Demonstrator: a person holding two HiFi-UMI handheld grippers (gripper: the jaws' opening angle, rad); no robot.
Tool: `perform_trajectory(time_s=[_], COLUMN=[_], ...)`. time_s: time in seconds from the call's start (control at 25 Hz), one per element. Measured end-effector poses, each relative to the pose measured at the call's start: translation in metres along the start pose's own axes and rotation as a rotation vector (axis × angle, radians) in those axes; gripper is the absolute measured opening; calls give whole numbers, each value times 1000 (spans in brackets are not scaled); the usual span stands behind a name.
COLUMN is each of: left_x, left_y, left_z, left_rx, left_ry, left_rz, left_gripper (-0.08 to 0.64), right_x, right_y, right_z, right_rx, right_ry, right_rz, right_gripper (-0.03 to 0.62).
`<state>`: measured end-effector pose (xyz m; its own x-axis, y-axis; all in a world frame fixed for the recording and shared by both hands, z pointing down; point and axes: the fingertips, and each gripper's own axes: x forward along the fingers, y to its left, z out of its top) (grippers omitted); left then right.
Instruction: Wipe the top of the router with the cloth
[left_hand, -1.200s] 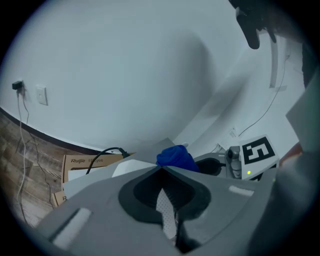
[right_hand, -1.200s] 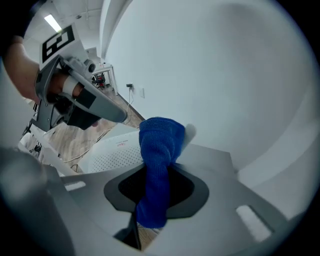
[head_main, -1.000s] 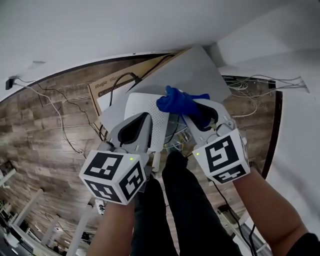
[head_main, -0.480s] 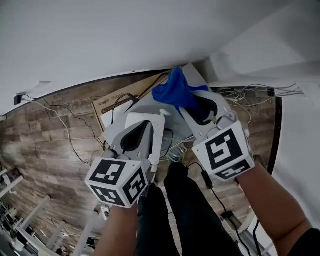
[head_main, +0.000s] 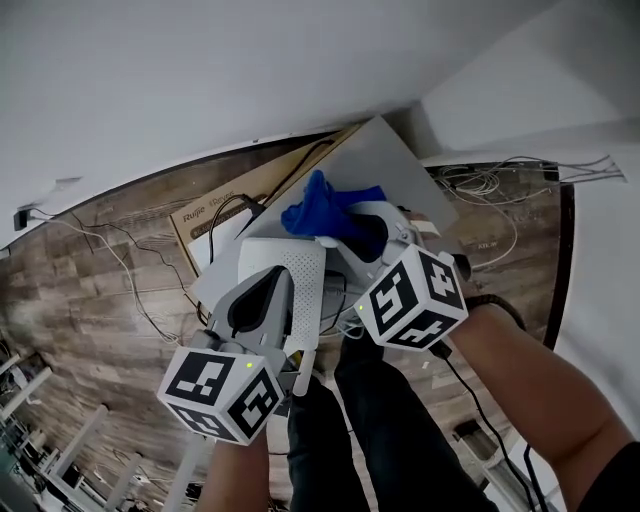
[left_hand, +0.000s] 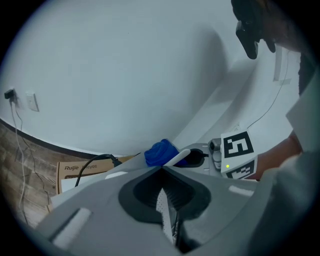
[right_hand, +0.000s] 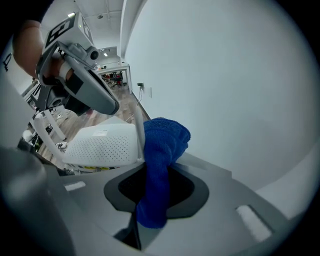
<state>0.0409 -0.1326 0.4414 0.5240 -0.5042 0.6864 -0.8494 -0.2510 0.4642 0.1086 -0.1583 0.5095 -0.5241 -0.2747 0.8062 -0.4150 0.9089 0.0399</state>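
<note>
Jaws of the left gripper (head_main: 272, 285) are pinching the near edge of the white router (head_main: 300, 262), whose perforated top is running lengthwise away from the person. Just beyond it, the right gripper (head_main: 345, 228) is clamping the blue cloth (head_main: 315, 208) at the router's far right corner, beside an antenna (right_hand: 137, 131). The wipe probably needs a pull left and nearer.

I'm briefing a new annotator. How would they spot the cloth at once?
Find the white perforated router at the head view's middle. Beside its far edge the right gripper pinches the cloth: the only bright blue, bunched thing among white and grey.
</note>
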Motion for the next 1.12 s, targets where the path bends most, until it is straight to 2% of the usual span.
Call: perform_trajectory(time_s=[0.24, 0.48, 0.88, 1.0, 1.12], left_x=[-8, -24, -74, -89, -96], left_y=[-11, -18, -19, -13, -3], left_z=[12, 17, -7, -19, -31], left_rx=[18, 33, 54, 51, 36], left_ry=[-19, -40, -53, -60, -66], left_rz=[-26, -54, -79, -81, -69], left_gripper=[0, 0, 0, 0, 0], right_x=[-30, -70, -118, -118, -92], right_y=[6, 8, 43, 62, 80], right_z=[13, 28, 54, 59, 49], right_rx=[16, 97, 171, 143, 47], right_ry=[-23, -64, -144, -127, -78], right_rz=[3, -75, -200, -193, -166], right_gripper=[117, 117, 117, 117, 117])
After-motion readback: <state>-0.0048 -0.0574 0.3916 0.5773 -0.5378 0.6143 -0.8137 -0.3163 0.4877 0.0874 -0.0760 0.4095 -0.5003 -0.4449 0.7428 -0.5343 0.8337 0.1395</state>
